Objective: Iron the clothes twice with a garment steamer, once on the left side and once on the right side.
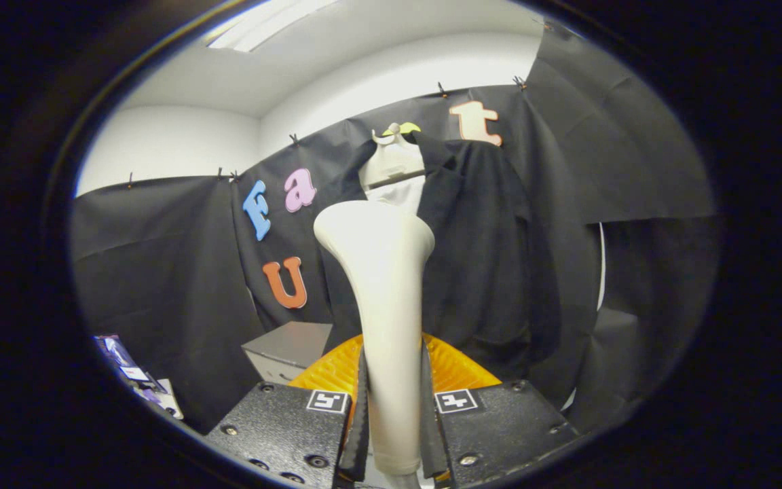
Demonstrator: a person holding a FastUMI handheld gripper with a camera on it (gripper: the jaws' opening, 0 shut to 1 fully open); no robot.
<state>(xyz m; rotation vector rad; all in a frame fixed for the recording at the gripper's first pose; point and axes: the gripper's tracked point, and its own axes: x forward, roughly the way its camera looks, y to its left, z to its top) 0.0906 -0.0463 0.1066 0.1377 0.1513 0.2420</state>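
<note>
Gripper (392, 407) clamped on upright steamer (384, 305)
Its head points up toward a dark jacket (479, 244) hanging before the black-draped booth wall (160, 272)

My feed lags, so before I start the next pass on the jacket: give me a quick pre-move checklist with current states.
1. Tongs shut on the steamer handle, both fingers pressing: ok.
2. Steamer upright between the fingers, head up: ok.
3. Jacket hanging on its hanger ahead, beyond the steamer: ok.
4. Steamer head touching the jacket: cannot tell; the head overlaps the jacket's open front.
5. Steam running: cannot tell, none visible.
6. Grey box below the jacket's left side, apart from the steamer: ok.
</note>
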